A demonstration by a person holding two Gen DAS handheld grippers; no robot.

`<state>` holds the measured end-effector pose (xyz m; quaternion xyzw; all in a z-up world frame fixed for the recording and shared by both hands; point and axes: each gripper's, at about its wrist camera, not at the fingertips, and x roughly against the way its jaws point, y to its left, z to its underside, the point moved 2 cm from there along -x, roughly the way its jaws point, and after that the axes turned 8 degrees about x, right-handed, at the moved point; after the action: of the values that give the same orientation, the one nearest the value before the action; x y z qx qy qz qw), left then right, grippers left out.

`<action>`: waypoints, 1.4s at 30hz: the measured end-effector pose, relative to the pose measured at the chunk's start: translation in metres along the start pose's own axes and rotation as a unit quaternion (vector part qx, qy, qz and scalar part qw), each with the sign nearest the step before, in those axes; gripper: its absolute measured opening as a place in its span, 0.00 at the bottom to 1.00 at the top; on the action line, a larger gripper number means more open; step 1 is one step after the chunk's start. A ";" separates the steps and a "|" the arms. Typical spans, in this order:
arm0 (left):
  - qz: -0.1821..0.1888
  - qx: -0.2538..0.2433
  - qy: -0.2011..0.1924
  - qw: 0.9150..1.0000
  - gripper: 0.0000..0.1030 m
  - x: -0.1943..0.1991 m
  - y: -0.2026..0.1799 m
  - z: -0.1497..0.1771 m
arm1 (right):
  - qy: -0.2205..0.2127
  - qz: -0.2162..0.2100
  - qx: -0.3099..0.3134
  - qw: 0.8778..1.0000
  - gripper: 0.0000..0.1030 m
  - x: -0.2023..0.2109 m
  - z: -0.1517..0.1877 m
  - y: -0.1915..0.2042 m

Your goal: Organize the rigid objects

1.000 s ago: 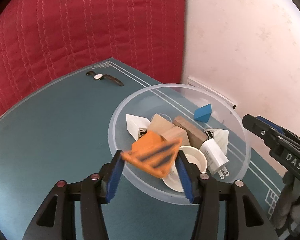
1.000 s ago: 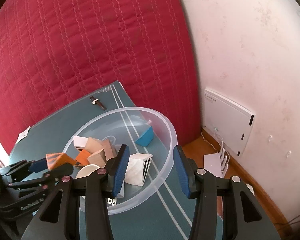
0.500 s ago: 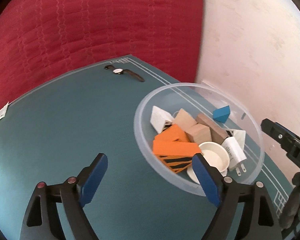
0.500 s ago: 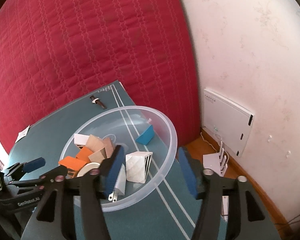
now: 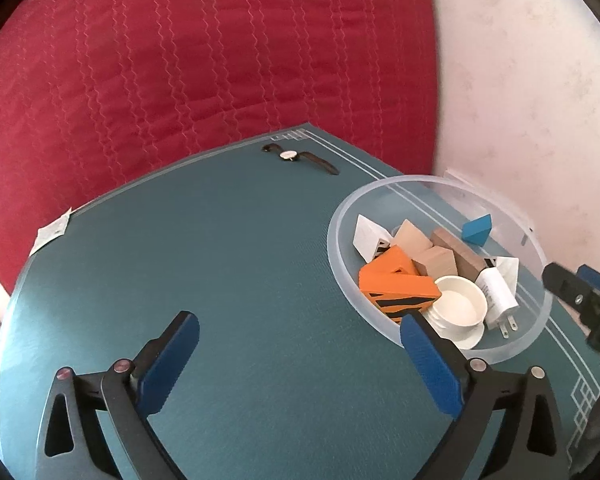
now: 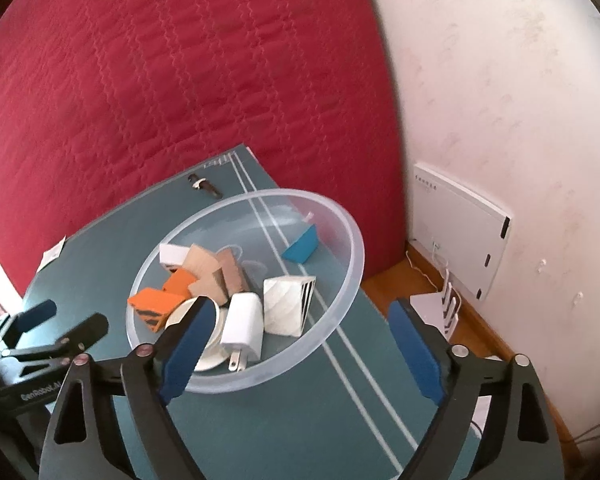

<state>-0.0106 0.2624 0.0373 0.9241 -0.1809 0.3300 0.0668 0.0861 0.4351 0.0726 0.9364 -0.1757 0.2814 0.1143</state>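
Note:
A clear plastic bowl (image 5: 536, 256) (image 6: 352, 248) stands on the teal table mat. In it lie an orange black-striped block (image 5: 400, 288) (image 6: 152, 304), wooden blocks (image 5: 440, 260), a blue wedge (image 5: 476, 229) (image 6: 300, 248), white blocks (image 6: 288, 304), a white charger plug (image 5: 498, 294) (image 6: 244, 324) and a white cup (image 5: 460, 306). My left gripper (image 5: 300, 344) is open and empty, left of the bowl above bare mat. My right gripper (image 6: 300, 332) is open and empty over the bowl's near rim.
A wristwatch (image 5: 300, 157) (image 6: 204, 186) lies at the mat's far edge. A paper tag (image 5: 52, 232) sits at the left edge. A red quilted surface (image 5: 180, 80) rises behind. A white wall device (image 6: 460, 232) and wooden floor are to the right.
My left gripper opened and let the orange striped block drop into the bowl, then swung left away from it. My right gripper opened wider.

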 end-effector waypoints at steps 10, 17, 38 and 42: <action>-0.012 0.005 -0.014 1.000 0.99 0.015 -0.001 0.001 | 0.025 -0.004 0.062 0.998 0.92 0.004 0.011 0.027; -0.010 0.001 -0.018 1.000 0.99 0.022 -0.004 0.005 | 0.025 0.002 0.089 0.996 0.94 0.010 0.016 0.037; -0.012 -0.013 -0.022 1.000 0.99 0.030 -0.014 0.009 | 0.023 0.019 0.107 0.994 0.94 0.017 0.018 0.039; -0.019 -0.012 -0.020 1.000 1.00 0.029 -0.011 0.010 | 0.025 0.021 0.111 0.993 0.94 0.016 0.018 0.040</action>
<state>0.0202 0.2619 0.0485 0.9329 -0.1684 0.3079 0.0809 0.0916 0.3891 0.0720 0.9322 -0.1603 0.3245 0.0078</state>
